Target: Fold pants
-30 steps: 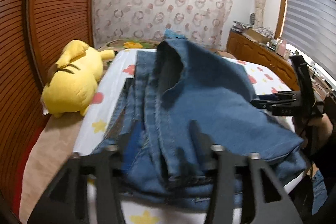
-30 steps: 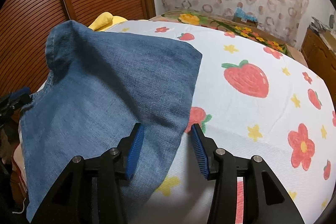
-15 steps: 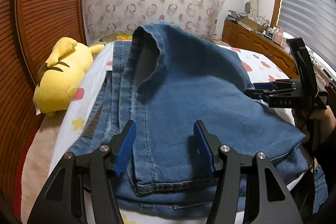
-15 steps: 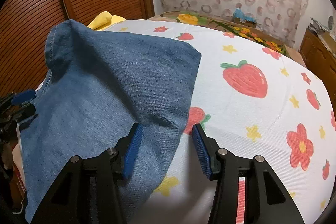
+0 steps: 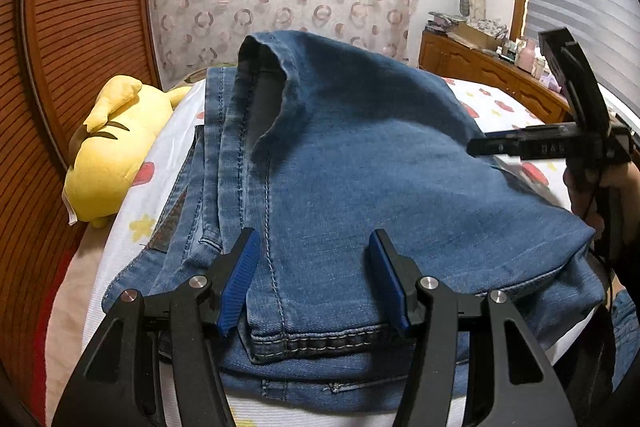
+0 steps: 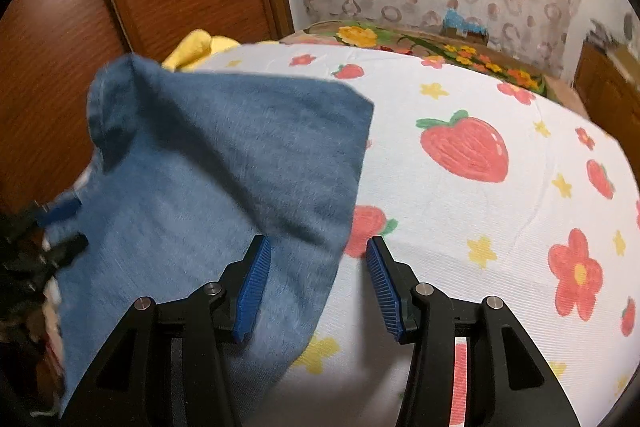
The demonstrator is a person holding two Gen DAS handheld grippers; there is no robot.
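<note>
- Left gripper (image 5: 314, 277) hangs spread over the jeans (image 5: 380, 187), pads clear of the denim, having let go of the hem it pinched a second ago.
- Right gripper (image 6: 318, 281) is spread too, straddling the jeans' edge on the bedsheet (image 6: 500, 227).
- Folded layer now lies flat; this fold looks finished.
- Yellow plush toy (image 5: 108, 155) sits unmoved.

The left gripper (image 5: 314, 277) points forward and down. Its blue fingers (image 5: 239, 281) stand apart and hold nothing. The right gripper (image 6: 318, 281) points down too, fingers (image 6: 253, 285) apart and empty. A hand (image 5: 592, 187) grips its handle.
</note>
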